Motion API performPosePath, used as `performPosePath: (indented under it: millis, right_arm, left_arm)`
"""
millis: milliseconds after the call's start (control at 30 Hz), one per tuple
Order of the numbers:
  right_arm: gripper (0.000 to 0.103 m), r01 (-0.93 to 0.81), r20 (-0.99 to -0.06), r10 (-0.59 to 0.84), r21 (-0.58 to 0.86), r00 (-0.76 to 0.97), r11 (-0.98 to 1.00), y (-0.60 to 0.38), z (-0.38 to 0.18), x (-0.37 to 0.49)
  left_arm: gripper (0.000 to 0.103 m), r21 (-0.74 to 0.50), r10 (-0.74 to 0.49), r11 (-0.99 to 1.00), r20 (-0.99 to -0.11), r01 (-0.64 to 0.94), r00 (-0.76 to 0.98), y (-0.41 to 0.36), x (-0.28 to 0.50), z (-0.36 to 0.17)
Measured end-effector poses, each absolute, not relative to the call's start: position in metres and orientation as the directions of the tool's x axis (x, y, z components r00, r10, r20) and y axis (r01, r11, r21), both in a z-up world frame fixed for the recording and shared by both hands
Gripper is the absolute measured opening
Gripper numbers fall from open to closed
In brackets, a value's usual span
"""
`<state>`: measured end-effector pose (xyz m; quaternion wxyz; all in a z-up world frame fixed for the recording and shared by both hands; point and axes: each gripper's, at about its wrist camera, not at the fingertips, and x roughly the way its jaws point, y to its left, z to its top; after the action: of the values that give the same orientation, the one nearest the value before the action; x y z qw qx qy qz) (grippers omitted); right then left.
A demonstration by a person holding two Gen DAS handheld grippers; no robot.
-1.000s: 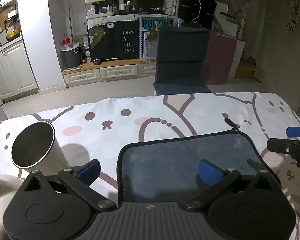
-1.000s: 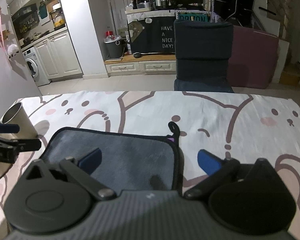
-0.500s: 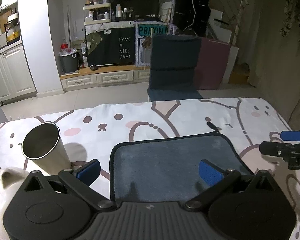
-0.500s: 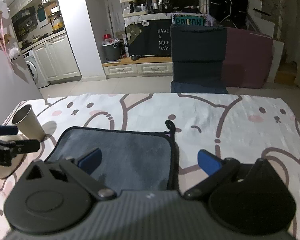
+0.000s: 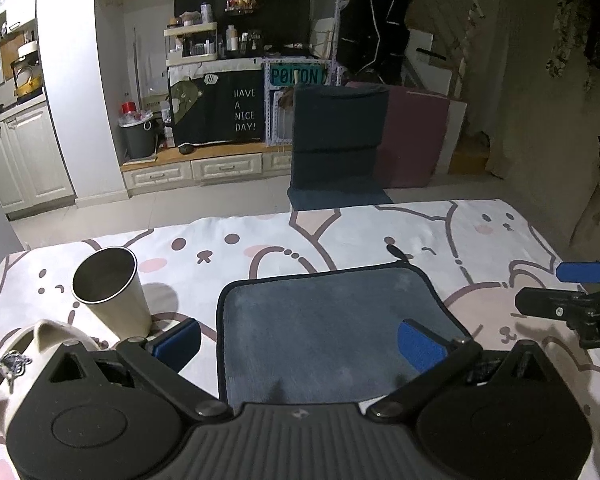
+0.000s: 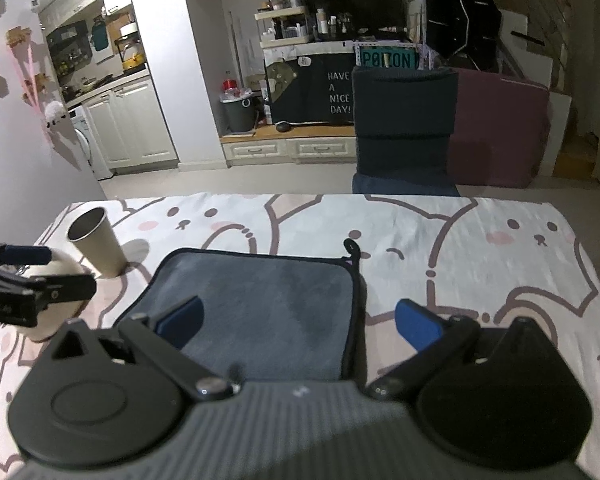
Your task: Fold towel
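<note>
- Grey towel (image 5: 332, 328) lies flat on the worktop (image 5: 480, 240).
- Left gripper (image 5: 298, 342) and right gripper (image 6: 296, 322) hover above it, fingers spread, grasping nothing.
- Cup (image 5: 110, 288) stands left.

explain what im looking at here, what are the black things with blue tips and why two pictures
Those are two hand-held grippers, one in each of a person's hands, each carrying a camera that looks out along its fingers. One picture comes from the left gripper, the other from the right gripper. Both are open and hold nothing. On the table's cartoon-print cloth lies a grey towel, spread flat. To its left stand a metal cup and a cream cat-eared pot. Each gripper also shows at the edge of the other's picture.
</note>
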<state>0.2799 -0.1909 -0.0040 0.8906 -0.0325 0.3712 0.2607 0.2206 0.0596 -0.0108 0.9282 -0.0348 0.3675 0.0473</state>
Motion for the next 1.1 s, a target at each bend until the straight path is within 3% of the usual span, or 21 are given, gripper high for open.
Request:
performPosePath:
  millis: [1100]
  right_arm:
    - [0.102, -0.566, -0.604, 0.529, 0.151, 0.596, 0.811, -0.224, 0.040, 0.186]
  left_arm:
    - [0.103, -0.040, 0.040, 0.996, -0.631, -0.084, 0.774, 0.034, 0.120, 0.043]
